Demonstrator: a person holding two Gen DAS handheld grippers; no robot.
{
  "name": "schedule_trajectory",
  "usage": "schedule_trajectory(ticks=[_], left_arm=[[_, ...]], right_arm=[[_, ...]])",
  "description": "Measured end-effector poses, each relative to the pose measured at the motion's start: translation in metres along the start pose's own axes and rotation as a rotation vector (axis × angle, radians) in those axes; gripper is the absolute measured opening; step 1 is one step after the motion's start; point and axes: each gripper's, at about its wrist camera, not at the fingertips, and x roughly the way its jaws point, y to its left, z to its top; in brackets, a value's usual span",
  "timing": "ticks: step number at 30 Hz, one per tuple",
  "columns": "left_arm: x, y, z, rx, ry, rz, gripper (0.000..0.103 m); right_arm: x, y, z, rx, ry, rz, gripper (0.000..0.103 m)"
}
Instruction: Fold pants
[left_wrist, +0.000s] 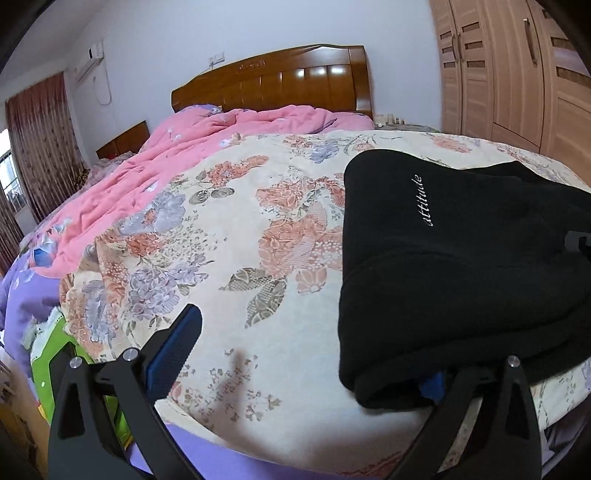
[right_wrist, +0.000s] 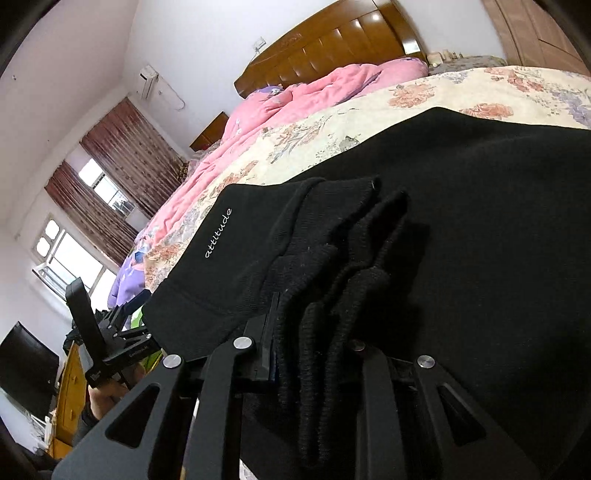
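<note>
Pinching a bunched, ribbed edge of the black pants (right_wrist: 461, 221), the right gripper (right_wrist: 314, 332) is keeping its jaws nearly together, with folds of the knit fabric filling the narrow gap between them. From the right wrist view the cloth is hanging over and between the fingers, and the small white word "attitude" (right_wrist: 218, 233) is showing on the flatter panel just beyond.

Spread wide, the left gripper (left_wrist: 314, 354) is holding nothing. Its blue-padded left finger (left_wrist: 173, 347) is standing over the floral bedspread (left_wrist: 229, 229), clear of the cloth, while its other finger is sitting at the near corner of the pants (left_wrist: 443, 277), partly hidden behind the black fabric, so whether it is touching cannot be told. In the right wrist view this same gripper is appearing at the lower left, beside the near edge of the pants.

Lying folded on the floral bedspread near the foot edge of the bed, the pants are sitting to the right side in the left wrist view. A rumpled pink quilt (left_wrist: 155, 173) is lying further up the bed, toward the wooden headboard (left_wrist: 273, 81). A light wooden wardrobe (left_wrist: 517, 74) is standing at the right, and dark red curtains (left_wrist: 40, 140) are hanging by the window on the left.
</note>
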Motion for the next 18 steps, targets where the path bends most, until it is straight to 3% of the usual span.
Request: schedule_trajectory(ticks=[6, 9, 13, 14, 15, 18], left_arm=[[-0.016, -0.011, 0.004, 0.04, -0.043, -0.004, 0.101], [-0.007, -0.013, 0.002, 0.051, -0.013, 0.042, 0.101], [0.004, 0.002, -0.006, -0.04, 0.038, -0.019, 0.101], [0.002, 0.002, -0.007, -0.036, 0.039, -0.02, 0.101], [-0.003, 0.0, -0.007, -0.006, 0.033, -0.026, 0.1], [-0.022, -0.003, -0.007, 0.095, 0.032, -0.027, 0.1]], right_arm=[[-0.027, 0.005, 0.003, -0.006, -0.073, -0.037, 0.019], [-0.016, -0.009, -0.003, 0.026, -0.03, -0.066, 0.019], [-0.013, -0.014, -0.003, 0.036, -0.026, -0.052, 0.02], [-0.014, -0.014, -0.002, 0.032, -0.017, -0.066, 0.026], [-0.015, -0.014, 0.0, 0.035, -0.003, -0.082, 0.04], [-0.031, -0.014, 0.002, 0.03, -0.006, -0.125, 0.057]])
